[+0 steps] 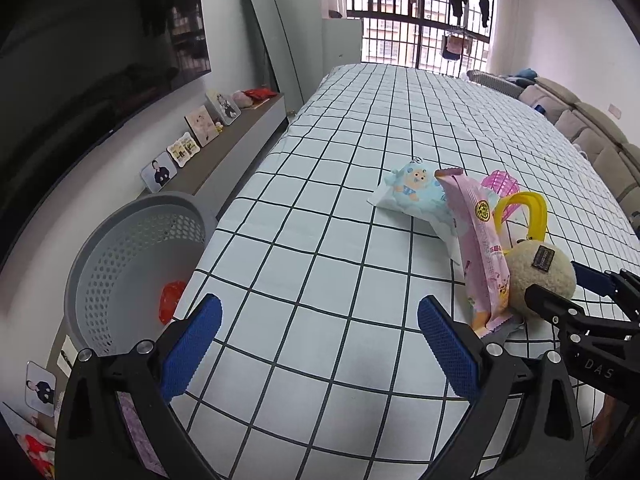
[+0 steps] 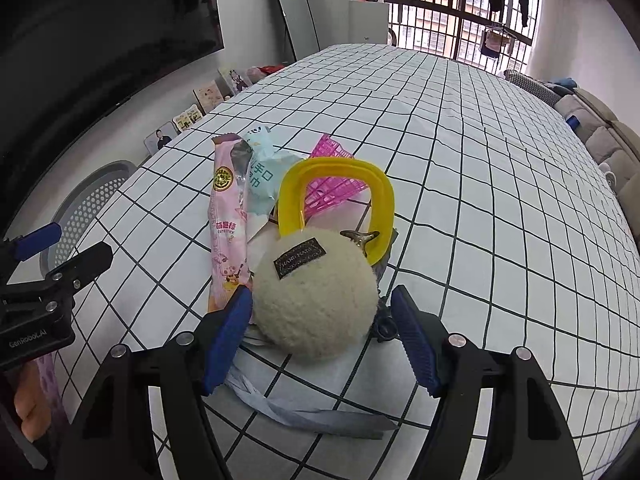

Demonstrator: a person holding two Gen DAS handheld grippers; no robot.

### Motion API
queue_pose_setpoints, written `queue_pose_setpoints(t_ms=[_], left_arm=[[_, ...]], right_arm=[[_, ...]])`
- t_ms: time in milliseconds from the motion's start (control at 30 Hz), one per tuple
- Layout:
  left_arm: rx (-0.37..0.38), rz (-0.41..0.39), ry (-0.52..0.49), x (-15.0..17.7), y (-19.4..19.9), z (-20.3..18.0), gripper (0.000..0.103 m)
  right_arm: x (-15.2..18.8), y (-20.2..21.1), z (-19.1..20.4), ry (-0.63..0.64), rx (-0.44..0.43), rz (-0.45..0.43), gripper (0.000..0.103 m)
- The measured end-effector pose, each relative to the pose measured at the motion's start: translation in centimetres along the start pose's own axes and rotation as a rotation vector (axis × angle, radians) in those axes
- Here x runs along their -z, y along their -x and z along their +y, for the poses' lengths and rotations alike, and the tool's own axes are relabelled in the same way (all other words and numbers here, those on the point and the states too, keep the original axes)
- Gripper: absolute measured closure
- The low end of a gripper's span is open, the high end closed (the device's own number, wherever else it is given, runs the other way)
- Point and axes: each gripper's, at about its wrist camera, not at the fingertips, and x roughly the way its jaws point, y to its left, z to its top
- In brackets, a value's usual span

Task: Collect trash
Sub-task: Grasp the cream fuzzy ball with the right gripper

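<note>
At the far left, on the floor beside the counter [image 1: 320, 208], stands the grey perforated basket [image 1: 132, 264] with one red scrap [image 1: 173, 301] already at its bottom; it looks like the place for the trash. The left hand-held gripper [image 1: 316, 344] hangs over bare checked cloth with its jaws wide and nothing between them. Next comes the pile: a pale blue wet-wipe pack [image 1: 416, 196], then the pink snack wrapper [image 2: 228, 232], a yellow plastic ring [image 2: 336, 200] over a pink toy basket [image 2: 332, 184], and the beige fuzzy ball [image 2: 316, 296]. The right hand-held gripper [image 2: 320, 332] has its jaws spread around that ball, the left pad just beside it, the right one clear of it; no squeeze shows. The ball looks more like a toy than trash, so the better pick is probably the pink wrapper or the grey crumpled plastic [image 2: 304, 404] under the ball: slide the pads low and pinch one flat edge. Around the counter: a dark screen on the left wall, framed photos on a low shelf, a barred window with hanging laundry, and a sofa on the right.
</note>
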Motion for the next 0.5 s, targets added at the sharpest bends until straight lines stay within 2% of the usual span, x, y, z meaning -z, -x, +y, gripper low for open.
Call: queue_pose_setpoints(t_ms=[233, 267, 300, 333, 500], left_arm=[[0.0, 0.011, -0.011, 0.4, -0.2, -0.6, 0.007], [0.003, 0.01, -0.011, 0.4, -0.1, -0.6, 0.007], [0.004, 0.009, -0.012, 0.5, -0.1, -0.7, 0.007], [0.005, 0.01, -0.012, 0.5, 0.0, -0.9, 0.007], [0.013, 0.01, -0.021, 0.6, 0.2, -1.4, 0.007]], right_arm=[[0.0, -0.4, 0.3, 0.004, 0.005, -0.015, 0.035], [0.0, -0.2, 0.3, 0.005, 0.006, -0.02, 0.037], [0.0, -0.1, 0.4, 0.008, 0.002, -0.024, 0.046], [0.1, 0.0, 0.4, 0.01, 0.002, -0.023, 0.049], [0.4, 0.8, 0.0, 0.003, -0.011, -0.04, 0.053]])
